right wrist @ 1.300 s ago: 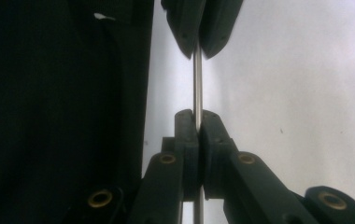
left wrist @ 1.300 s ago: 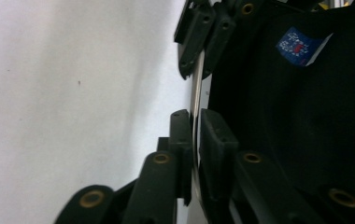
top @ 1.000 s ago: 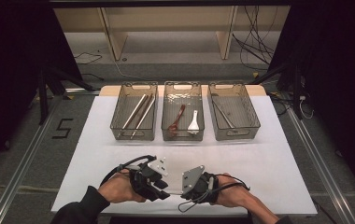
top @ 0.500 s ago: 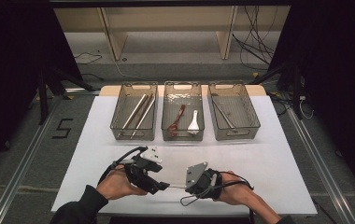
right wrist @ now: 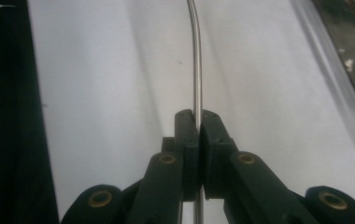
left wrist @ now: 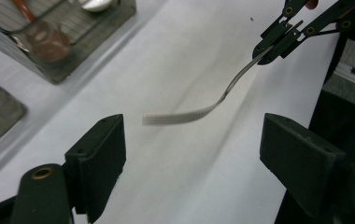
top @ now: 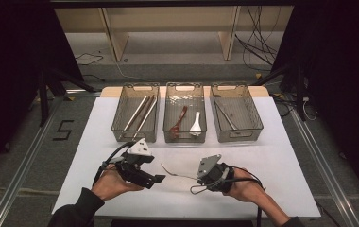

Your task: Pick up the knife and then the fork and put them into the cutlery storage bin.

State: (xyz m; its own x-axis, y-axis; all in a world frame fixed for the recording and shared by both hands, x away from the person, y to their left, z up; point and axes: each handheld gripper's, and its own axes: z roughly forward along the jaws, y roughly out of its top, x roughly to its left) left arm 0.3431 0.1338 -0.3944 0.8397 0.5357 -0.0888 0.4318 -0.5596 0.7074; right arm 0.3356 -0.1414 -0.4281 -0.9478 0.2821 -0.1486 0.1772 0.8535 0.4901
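Observation:
A metal fork (top: 174,172) hangs level over the white table sheet between my two grippers. My right gripper (top: 197,178) is shut on its handle; in the right gripper view the thin handle (right wrist: 196,70) runs straight up out of the pressed jaws (right wrist: 199,122). My left gripper (top: 159,179) is open, and its jaws have just been opening. In the left gripper view the fork's tines (left wrist: 185,116) float between the wide-set pads (left wrist: 192,140) without touching them, and the right gripper (left wrist: 273,44) pinches the handle's far end.
Three clear bins stand in a row at the back of the sheet: the left bin (top: 143,86) holds long metal sticks, the middle bin (top: 184,85) a brown spoon and a white spoon, the right bin (top: 229,86) one metal utensil. A wooden shelf stands beyond.
The left jaws opened and let go of the fork's tine end. The two hands drew apart, left gripper to the left and right gripper to the right, with the fork staying in the right gripper.

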